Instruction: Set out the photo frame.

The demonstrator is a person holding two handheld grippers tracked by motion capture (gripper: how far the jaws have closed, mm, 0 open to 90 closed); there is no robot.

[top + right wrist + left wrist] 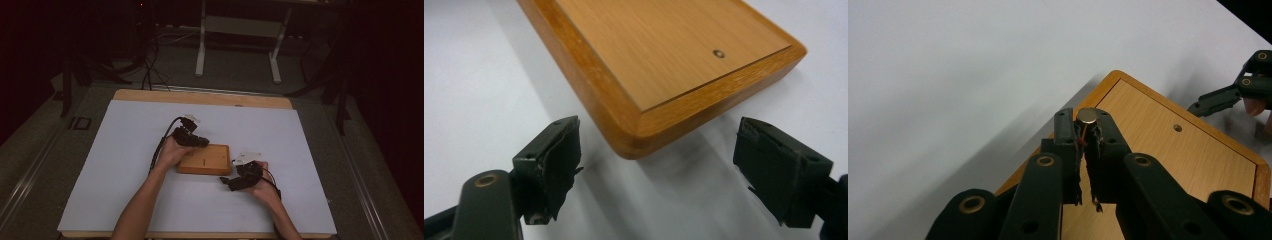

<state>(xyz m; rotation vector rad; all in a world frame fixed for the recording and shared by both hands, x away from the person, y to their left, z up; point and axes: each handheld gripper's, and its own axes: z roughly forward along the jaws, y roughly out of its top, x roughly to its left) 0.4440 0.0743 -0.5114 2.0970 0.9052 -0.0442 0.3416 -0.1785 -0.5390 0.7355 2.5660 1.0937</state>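
Left gripper view: left hand-held gripper [1084, 131] clamped on small metal disc [1088, 116], above wooden board [1168, 150] corner. Right hand-held gripper [656, 167] jaws apart, board corner between them, untouched.

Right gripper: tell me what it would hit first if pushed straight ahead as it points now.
Probably the rounded near corner of the wooden board. The right gripper has its jaws open wide, with that corner centred just ahead between them on the white table. Depth is hard to judge.

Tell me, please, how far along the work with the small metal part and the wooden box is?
Done: the left gripper is shut on the small metal part, above the wooden box. In hand: the right gripper is open at the box's corner. Left: setting the part down; the lid looks closed.
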